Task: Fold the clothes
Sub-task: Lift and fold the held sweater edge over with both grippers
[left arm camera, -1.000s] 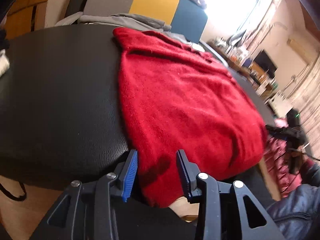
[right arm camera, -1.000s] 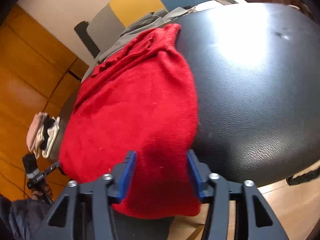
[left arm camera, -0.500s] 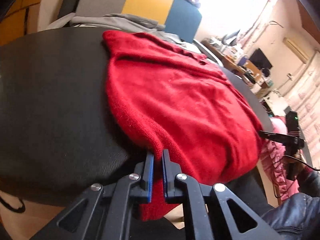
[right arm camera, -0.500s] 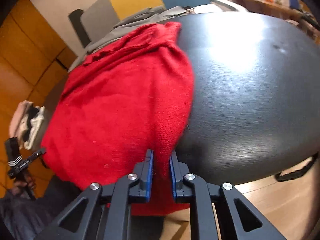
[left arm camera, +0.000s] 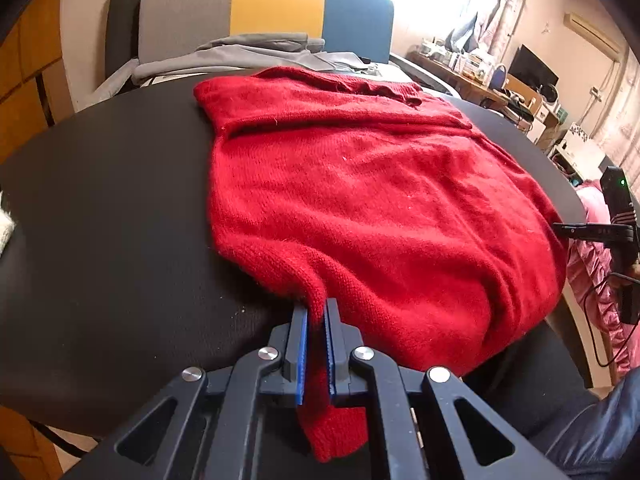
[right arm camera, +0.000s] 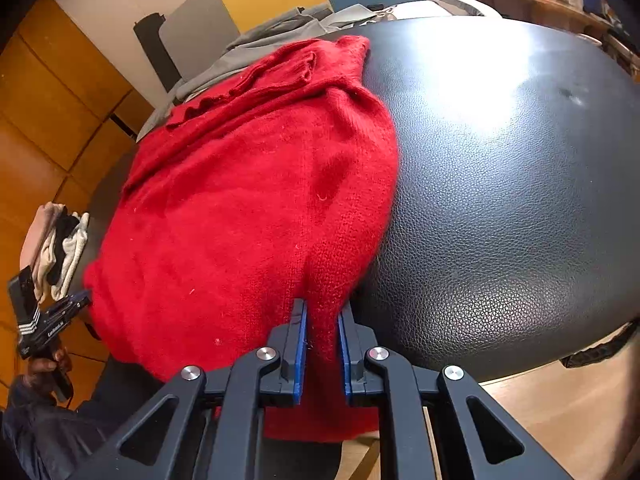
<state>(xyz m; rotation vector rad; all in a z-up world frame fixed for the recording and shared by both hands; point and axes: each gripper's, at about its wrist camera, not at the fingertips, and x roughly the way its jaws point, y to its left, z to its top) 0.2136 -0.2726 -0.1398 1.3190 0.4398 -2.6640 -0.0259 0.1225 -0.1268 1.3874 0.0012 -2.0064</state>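
Observation:
A red knitted sweater (left arm camera: 380, 200) lies spread on a black leather table (left arm camera: 100, 220), its near hem hanging over the front edge. My left gripper (left arm camera: 316, 312) is shut on the hem at its left near corner, with a fold of cloth lifted between the blue pads. In the right wrist view the sweater (right arm camera: 240, 200) fills the left half of the table (right arm camera: 520, 200). My right gripper (right arm camera: 322, 316) is shut on the hem at its right near corner. The other gripper (right arm camera: 48, 320) shows at the far left.
Grey clothes (left arm camera: 248, 56) are heaped at the table's far edge against a grey, yellow and blue chair back (left arm camera: 276, 4). A small pile of light and dark cloth (right arm camera: 60, 248) lies at the table's left end. Shelves and a screen (left arm camera: 532, 68) stand far right.
Both grippers closed from open onto the sweater's near hem. They have since drawn the hem slightly up, bunching the cloth between the pads.

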